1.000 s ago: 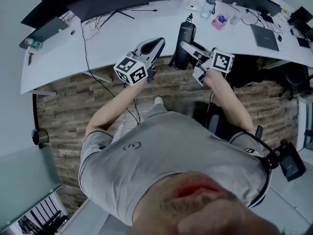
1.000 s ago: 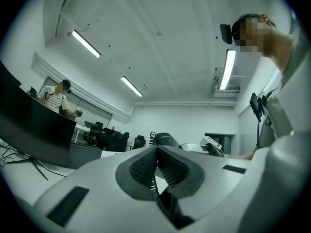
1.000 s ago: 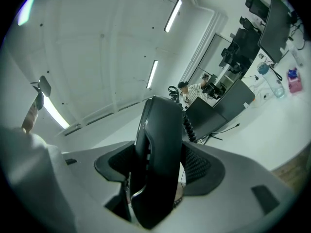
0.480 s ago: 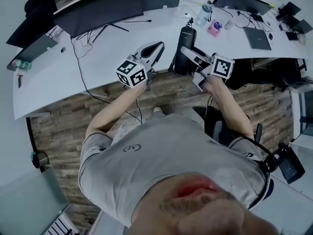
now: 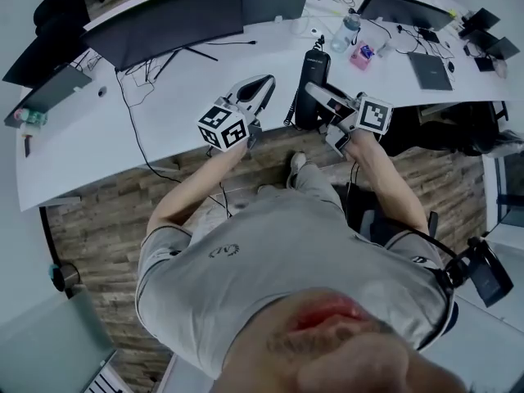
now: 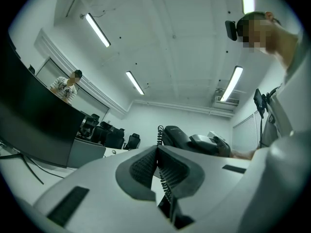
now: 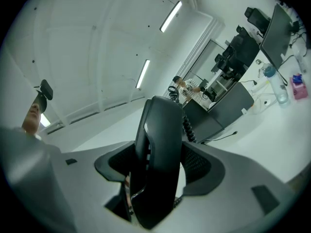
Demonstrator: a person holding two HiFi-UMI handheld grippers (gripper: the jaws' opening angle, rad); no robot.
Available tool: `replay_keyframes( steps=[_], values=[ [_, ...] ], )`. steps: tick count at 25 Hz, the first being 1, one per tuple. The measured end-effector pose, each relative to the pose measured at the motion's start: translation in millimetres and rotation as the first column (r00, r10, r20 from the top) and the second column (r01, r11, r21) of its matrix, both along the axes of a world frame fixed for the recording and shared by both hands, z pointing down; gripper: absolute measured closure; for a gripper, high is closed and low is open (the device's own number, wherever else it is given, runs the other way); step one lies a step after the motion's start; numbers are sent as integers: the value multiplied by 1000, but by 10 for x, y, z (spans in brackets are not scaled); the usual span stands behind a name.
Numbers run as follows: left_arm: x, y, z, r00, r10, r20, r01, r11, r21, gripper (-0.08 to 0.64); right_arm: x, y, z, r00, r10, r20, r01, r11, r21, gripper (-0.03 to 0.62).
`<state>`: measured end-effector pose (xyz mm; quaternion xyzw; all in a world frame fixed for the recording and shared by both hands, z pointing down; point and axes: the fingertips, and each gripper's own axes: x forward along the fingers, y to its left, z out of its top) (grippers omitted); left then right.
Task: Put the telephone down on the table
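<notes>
In the head view, the person is standing at the near edge of the curved white table and holding both tools out over it. The right gripper is clamping the black telephone, which is standing roughly upright over the table's front edge with its coiled cord hanging beside it. The left gripper is hovering just to the left of it, apart from the phone. This view is also taking in a dark monitor and a water bottle further back, but it is not showing whether the phone's lower end is touching the table. The left gripper view is showing what the head view cannot: the left gripper has its pads pressed together on nothing, and the cord is running past behind them. Beyond, the telephone is lying in the other tool's grasp. The right gripper view is looking straight at the right gripper, whose fingers are squeezing the telephone from both sides. Its lower end is disappearing down between the fingers, and the table under it is hidden.
</notes>
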<state>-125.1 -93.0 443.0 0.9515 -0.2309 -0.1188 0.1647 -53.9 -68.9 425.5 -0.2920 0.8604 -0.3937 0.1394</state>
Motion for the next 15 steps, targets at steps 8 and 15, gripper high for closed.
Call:
replay_keyframes(
  steps=[8, 15],
  values=[
    [-318, -281, 98, 994, -106, 17, 106, 994, -5, 551, -288, -318, 140, 994, -105, 24, 105, 994, -15, 290],
    [-581, -713, 112, 980, -189, 60, 190, 982, -21, 551, -531, -850, 204, 981, -183, 63, 185, 982, -28, 291]
  ],
)
